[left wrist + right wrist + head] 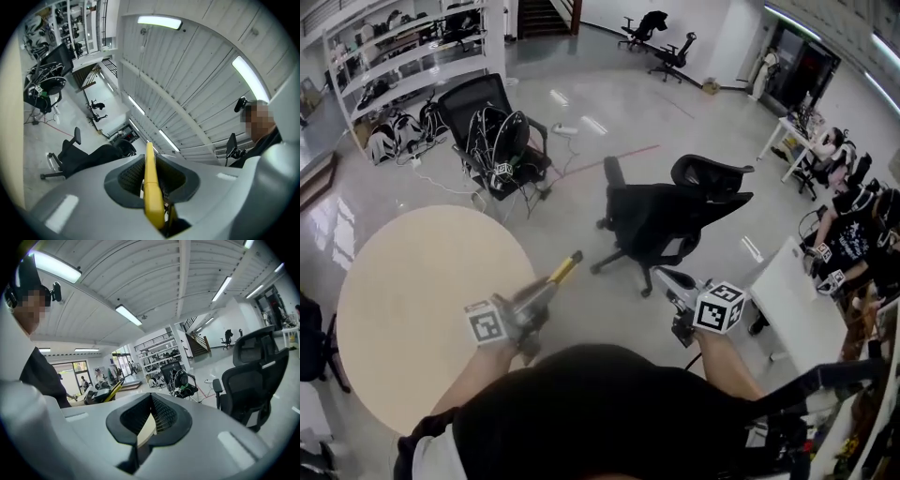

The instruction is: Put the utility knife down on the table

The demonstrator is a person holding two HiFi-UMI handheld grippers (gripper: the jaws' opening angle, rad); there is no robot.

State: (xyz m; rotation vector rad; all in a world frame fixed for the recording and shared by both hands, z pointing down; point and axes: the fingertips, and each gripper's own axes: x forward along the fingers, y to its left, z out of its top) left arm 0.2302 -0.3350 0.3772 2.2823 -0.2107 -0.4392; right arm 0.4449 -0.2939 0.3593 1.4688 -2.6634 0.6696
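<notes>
My left gripper (546,286) is shut on a yellow utility knife (565,268), held in the air just past the right rim of the round beige table (412,300). The knife's tip sticks out beyond the fingers toward the floor and the chairs. In the left gripper view the knife (151,187) runs straight up between the closed jaws of the left gripper (150,164). My right gripper (664,278) hovers to the right over the floor, shut with nothing in it. In the right gripper view, the tips of the right gripper (151,397) meet and a sliver of table (146,430) shows behind them.
A black office chair (670,220) stands on the floor just beyond both grippers. Another chair piled with cables (499,141) is behind the table. A white desk (797,309) is at the right, and shelves (403,56) line the far left wall.
</notes>
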